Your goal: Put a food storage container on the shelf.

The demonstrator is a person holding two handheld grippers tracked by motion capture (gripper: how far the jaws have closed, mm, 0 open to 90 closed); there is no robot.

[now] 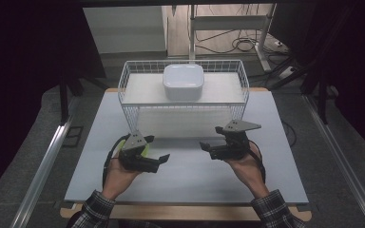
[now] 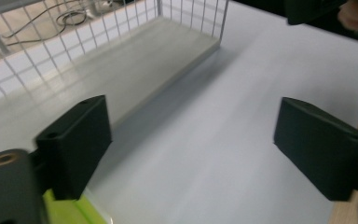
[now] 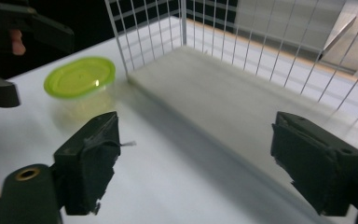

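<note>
Grippers stand apart and empty: your left gripper [image 1: 164,158] and your right gripper [image 1: 204,145] face each other low over the white table [image 1: 190,175], jaws wide, nothing between them. The green lid [image 3: 79,77] lies flat on the table beside the near left corner of the wire basket [image 1: 126,80], just under your left hand [image 1: 119,173]. A white container [image 1: 184,81] sits on the basket's raised platform.
</note>
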